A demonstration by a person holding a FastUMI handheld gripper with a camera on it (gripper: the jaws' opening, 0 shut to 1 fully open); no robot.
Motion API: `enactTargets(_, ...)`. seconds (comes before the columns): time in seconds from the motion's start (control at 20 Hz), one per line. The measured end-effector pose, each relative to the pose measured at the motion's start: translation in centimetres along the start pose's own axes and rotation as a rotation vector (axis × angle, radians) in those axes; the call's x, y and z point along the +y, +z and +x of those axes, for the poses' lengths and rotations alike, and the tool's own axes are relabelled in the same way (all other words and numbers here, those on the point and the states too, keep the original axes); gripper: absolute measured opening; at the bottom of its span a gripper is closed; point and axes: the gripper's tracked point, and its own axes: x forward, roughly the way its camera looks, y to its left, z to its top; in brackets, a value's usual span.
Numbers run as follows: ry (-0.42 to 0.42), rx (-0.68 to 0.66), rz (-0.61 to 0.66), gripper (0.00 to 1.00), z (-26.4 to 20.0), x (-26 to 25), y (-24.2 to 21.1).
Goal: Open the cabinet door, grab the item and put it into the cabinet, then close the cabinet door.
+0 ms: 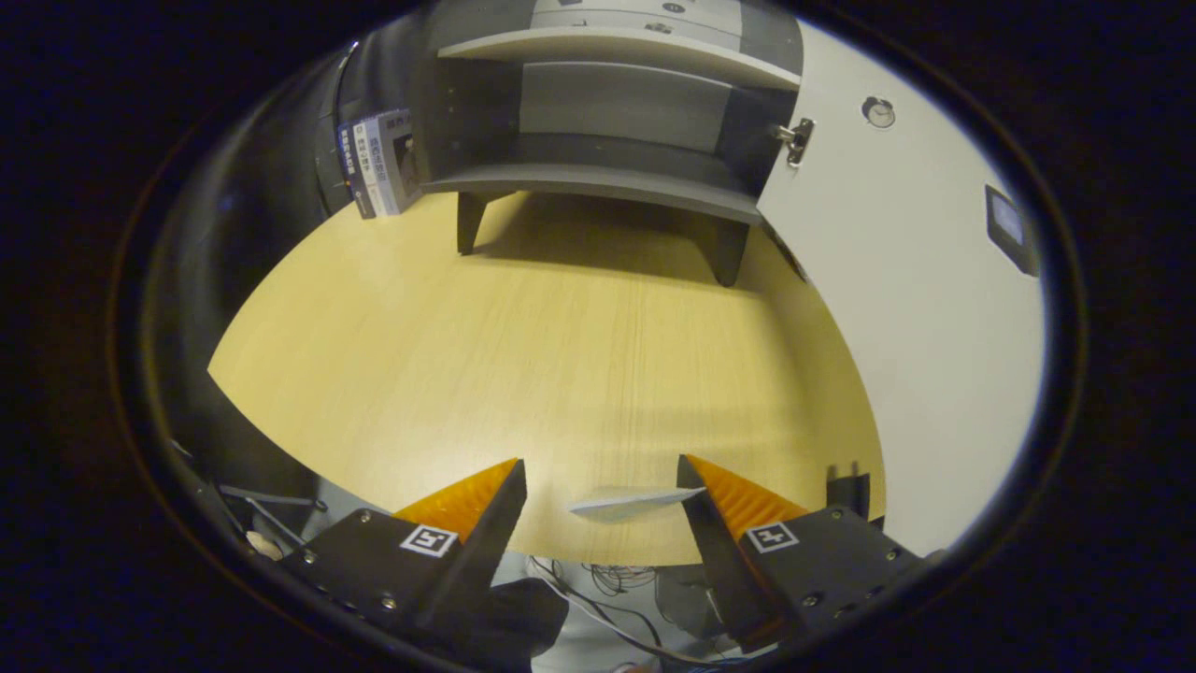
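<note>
I am holding my jaws (603, 477) wide apart over the near edge of the table (561, 355), gripping nothing. Between them, lying close to my right fingertip, is a thin, pale, flat thing, which I am calling the card (624, 503); it could be a sheet of paper or a slim packet, I cannot tell which. Whether it is touching that fingertip I cannot tell either.

Beyond the bare stretch of table the cabinet (598, 140) is standing on short legs with its door (897, 280) already swung open to my right, so its shelves are showing. A few books (378, 159) are leaning just beside its left wall.

I am judging the card to be the item, and to be very light and probably bendy, lying nearly flat, so it will be awkward to get under. It may slide away rather than lift if I push on it. The best hold, I think, is across its narrow width near the middle, pinching the two long edges, or at the end overhanging the table edge if there is one, with gentle pressure so that it is not creasing.
</note>
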Motion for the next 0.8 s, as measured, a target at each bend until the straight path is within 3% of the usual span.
enactTargets(0.25,-0.022,0.005,0.003,0.51,1.0,-0.2,0.0)
enactTargets(0.5,-0.027,0.007,0.012,0.51,1.1,-0.4,0.1)
enactTargets(0.8,-0.033,-0.082,0.030,0.51,-0.9,-0.9,4.5)
